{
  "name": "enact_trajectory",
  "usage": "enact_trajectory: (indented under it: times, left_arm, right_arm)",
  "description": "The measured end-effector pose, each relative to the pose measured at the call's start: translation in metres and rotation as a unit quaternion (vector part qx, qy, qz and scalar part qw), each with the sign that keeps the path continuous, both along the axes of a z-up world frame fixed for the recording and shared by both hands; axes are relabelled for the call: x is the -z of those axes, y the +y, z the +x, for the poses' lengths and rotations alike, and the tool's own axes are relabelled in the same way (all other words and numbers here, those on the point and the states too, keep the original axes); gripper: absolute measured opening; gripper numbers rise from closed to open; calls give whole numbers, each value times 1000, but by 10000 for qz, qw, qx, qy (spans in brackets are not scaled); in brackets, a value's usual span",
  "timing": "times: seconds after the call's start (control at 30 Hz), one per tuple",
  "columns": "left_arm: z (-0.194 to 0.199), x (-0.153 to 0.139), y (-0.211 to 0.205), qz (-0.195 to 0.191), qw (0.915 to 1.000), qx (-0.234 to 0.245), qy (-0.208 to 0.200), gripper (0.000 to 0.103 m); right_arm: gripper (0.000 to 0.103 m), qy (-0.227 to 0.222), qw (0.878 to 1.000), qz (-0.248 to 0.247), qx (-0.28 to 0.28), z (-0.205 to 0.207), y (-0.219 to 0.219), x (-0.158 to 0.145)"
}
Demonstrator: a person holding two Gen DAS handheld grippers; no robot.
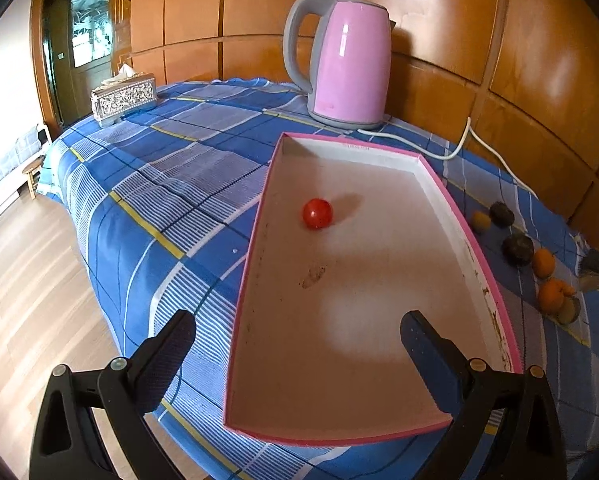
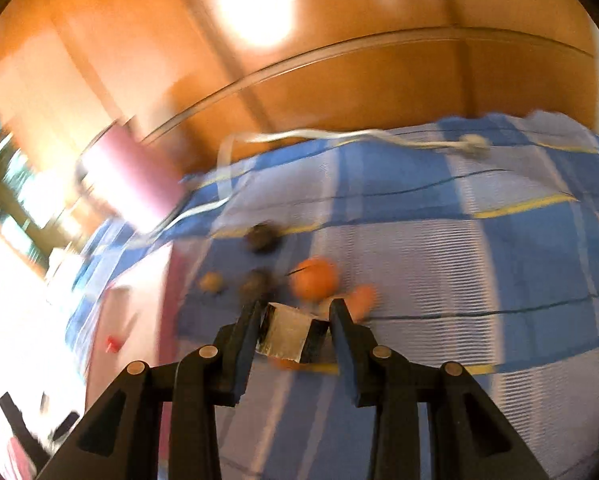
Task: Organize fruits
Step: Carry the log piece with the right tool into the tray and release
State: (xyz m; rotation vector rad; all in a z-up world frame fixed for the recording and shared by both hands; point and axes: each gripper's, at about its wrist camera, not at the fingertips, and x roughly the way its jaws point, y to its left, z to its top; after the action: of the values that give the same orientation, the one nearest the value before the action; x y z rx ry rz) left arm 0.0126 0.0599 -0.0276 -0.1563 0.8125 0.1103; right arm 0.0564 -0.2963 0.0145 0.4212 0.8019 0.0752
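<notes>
A pink-rimmed box (image 1: 451, 208) with a white floor lies on the blue checked cloth; one red tomato (image 1: 317, 213) sits inside it. My left gripper (image 1: 299, 340) is open and empty, its fingers astride the box's near left corner. Right of the box lie two dark fruits (image 1: 517, 249), a yellow one (image 1: 480, 221) and orange ones (image 1: 543, 263). The right wrist view is blurred. My right gripper (image 2: 295, 330) has its jaws partly apart around a silvery block (image 2: 285, 334); contact is unclear. An orange fruit (image 2: 314, 279) and dark fruits (image 2: 261, 236) lie just beyond it.
A pink kettle (image 1: 347, 64) stands behind the box, its white cord (image 1: 459, 148) trailing right. A silver tissue box (image 1: 123, 98) sits at the far left. The table edge drops to a wooden floor (image 1: 31, 280) on the left. Wood panelling backs the table.
</notes>
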Motion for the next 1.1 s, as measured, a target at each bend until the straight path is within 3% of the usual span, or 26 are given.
enact_trajectory:
  times: [0.17,0.4,0.83,1.1]
  left_arm:
    - [3,-7,6,-150,9999,52,-65,103]
    - [6,-9,16,-219,9997,-125,-50,103]
    - [8,-4,16,-76,9999,-117,-29,103]
    - [8,-5,13,-99,9999,-35,-33,103]
  right_arm:
    - [36,71,9947,-29,-1022,16,69,2]
    - [36,221,9835,-79,-1794,39,138,8]
    - [36,466,9780,-76,-2030,81,190,24]
    - [52,259,9864,-243,-1603,65,170,16]
